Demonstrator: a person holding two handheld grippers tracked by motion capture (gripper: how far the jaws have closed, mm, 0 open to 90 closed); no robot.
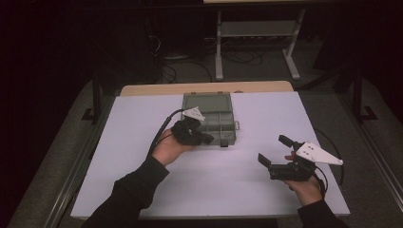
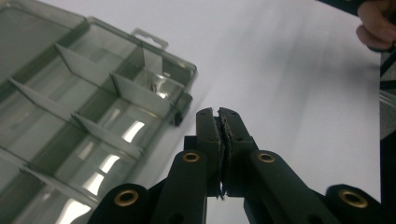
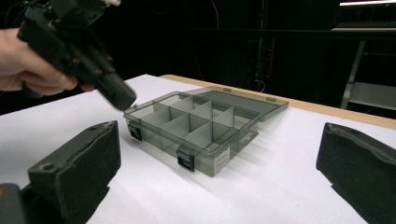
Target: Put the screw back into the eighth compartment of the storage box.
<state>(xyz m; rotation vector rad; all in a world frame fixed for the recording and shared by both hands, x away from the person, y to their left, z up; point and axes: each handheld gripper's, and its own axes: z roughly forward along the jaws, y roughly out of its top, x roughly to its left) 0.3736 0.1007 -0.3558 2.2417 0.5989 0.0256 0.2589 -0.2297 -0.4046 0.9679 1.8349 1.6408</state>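
A clear grey compartment box (image 1: 216,124) lies open on the white table (image 1: 142,156), its lid (image 1: 207,101) folded flat behind it. My left gripper (image 1: 207,139) hovers at the box's near left corner, jaws pressed together with nothing visible between them. In the left gripper view the shut left gripper (image 2: 222,116) points past the box's (image 2: 93,107) front latch corner. My right gripper (image 1: 273,149) is held low at the table's right, open wide and empty. In the right gripper view its pads (image 3: 79,158) frame the box (image 3: 196,123), with the left gripper (image 3: 116,95) above its near corner.
The box's dividers (image 2: 79,70) form several compartments; a small glint (image 2: 154,86) in one is too unclear to name. A wooden table edge (image 1: 204,88) runs behind the white sheet. A metal frame stand (image 1: 256,42) sits on the floor beyond.
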